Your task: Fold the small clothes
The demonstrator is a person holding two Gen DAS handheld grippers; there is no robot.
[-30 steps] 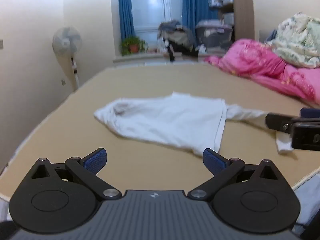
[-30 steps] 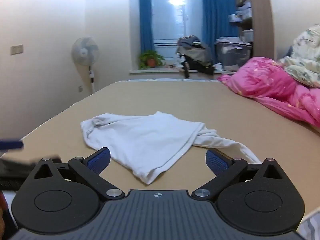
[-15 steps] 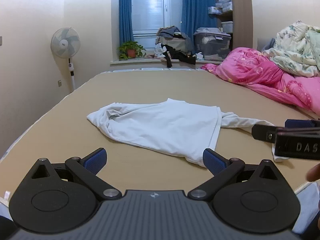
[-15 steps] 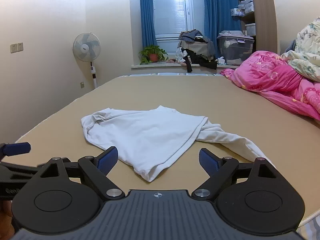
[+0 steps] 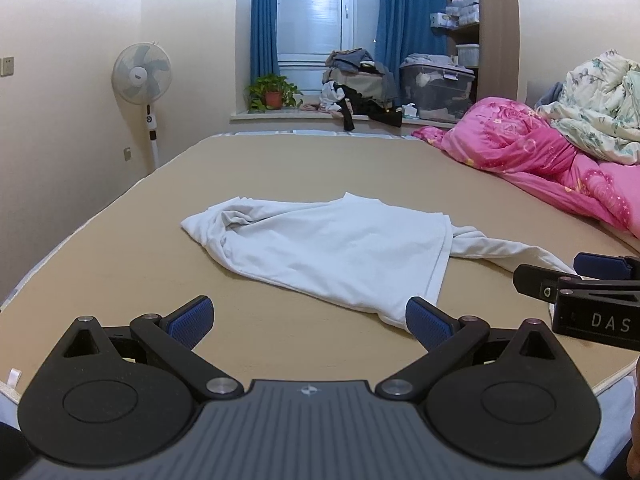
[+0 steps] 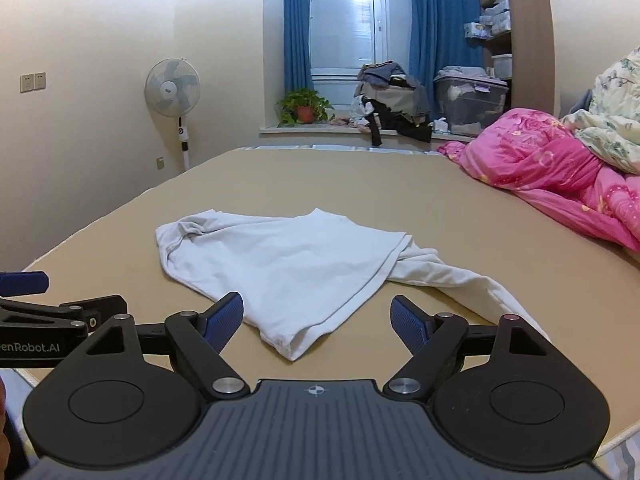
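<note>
Beyond white shirt (image 6: 288,268), pink quilt (image 6: 552,160) crowds bed (image 6: 440,196).

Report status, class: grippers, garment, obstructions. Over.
Left gripper open, empty. Right gripper open, jaws just narrowing, nothing between. White garment crumpled, unfolded on bed. Nothing in the way.

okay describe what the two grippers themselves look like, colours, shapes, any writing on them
Both match: the left gripper and right gripper have matte black linkage arms with silver pivot pins, round black discs either side of a ribbed grey body bearing a small round emblem, and textured blue pads. White lettering runs along their sides, only partly readable. No cables or sleeves show.
</note>
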